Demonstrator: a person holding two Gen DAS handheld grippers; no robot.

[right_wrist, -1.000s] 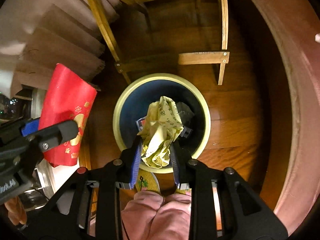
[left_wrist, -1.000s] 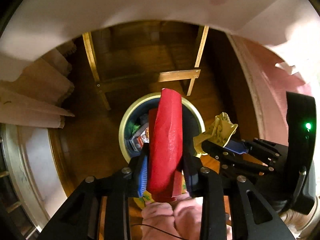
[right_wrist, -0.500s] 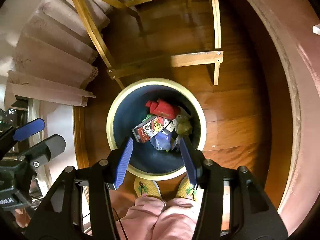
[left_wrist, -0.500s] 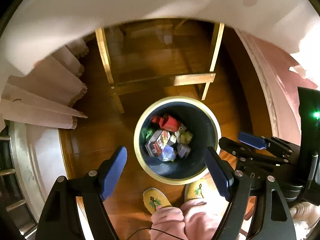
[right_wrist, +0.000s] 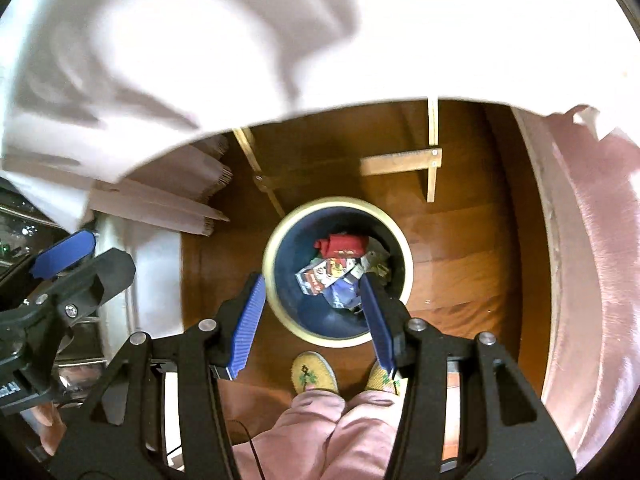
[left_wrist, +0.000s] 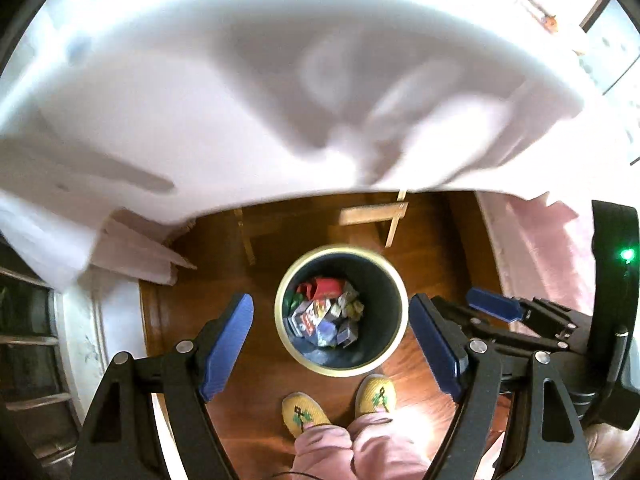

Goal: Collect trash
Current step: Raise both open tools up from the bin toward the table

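One bin [left_wrist: 394,280], two slippers [left_wrist: 304,414], two grippers: left gripper [left_wrist: 332,334], right gripper [right_wrist: 312,314].

Cream-rimmed navy bin [left_wrist: 394,280]; red packet [right_wrist: 344,245] inside.

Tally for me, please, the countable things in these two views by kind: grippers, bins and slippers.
Grippers: 2, left gripper and right gripper, both open and empty.
Trash bin: 1, with mixed trash inside.
Yellow slippers: 2, left slipper and right slipper.
Total: 5.

A wooden floor [left_wrist: 436,248] carries a round bin [left_wrist: 394,280] filled with trash [left_wrist: 324,316].
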